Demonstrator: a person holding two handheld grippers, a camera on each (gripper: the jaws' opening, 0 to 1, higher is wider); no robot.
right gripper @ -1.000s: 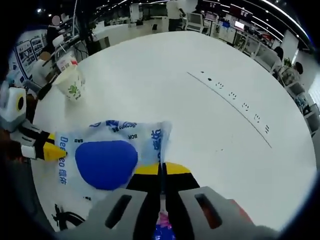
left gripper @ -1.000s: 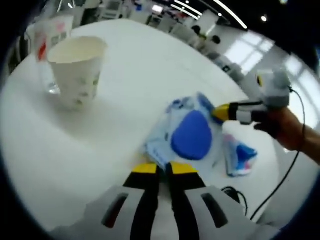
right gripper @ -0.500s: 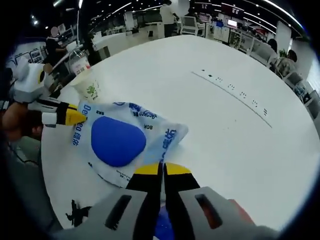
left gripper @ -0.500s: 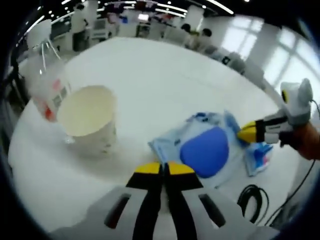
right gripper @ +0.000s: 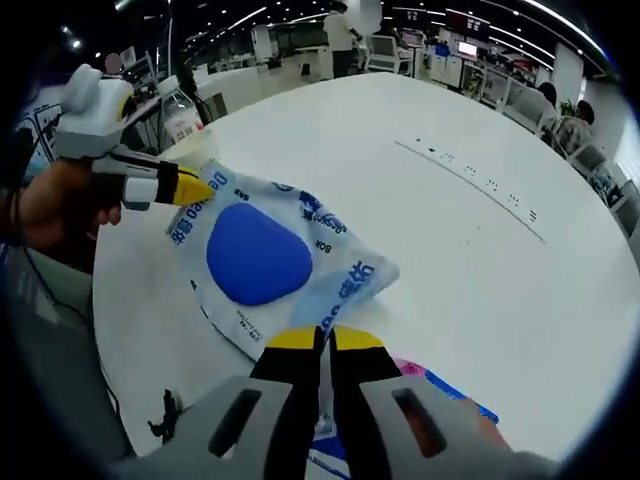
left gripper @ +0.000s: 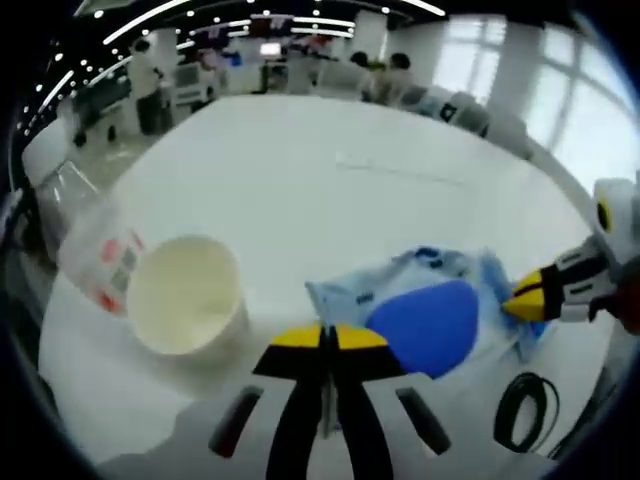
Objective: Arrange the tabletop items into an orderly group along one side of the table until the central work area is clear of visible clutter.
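Claws both pinch one bag (right gripper: 270,265): left claw (left gripper: 326,340) and right claw (right gripper: 322,340) clench opposite edges above the desk (right gripper: 480,270).

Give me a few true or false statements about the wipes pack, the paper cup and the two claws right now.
1. Both claws pinch the wipes pack at opposite edges. True.
2. The paper cup lies tipped on its side. False: it stands upright, mouth open.
3. The pack's lid is red. False: it is blue.
4. A clear plastic bottle stands beside the cup. True.
5. The left claw gapes wide open. False: its jaws are closed on the pack.
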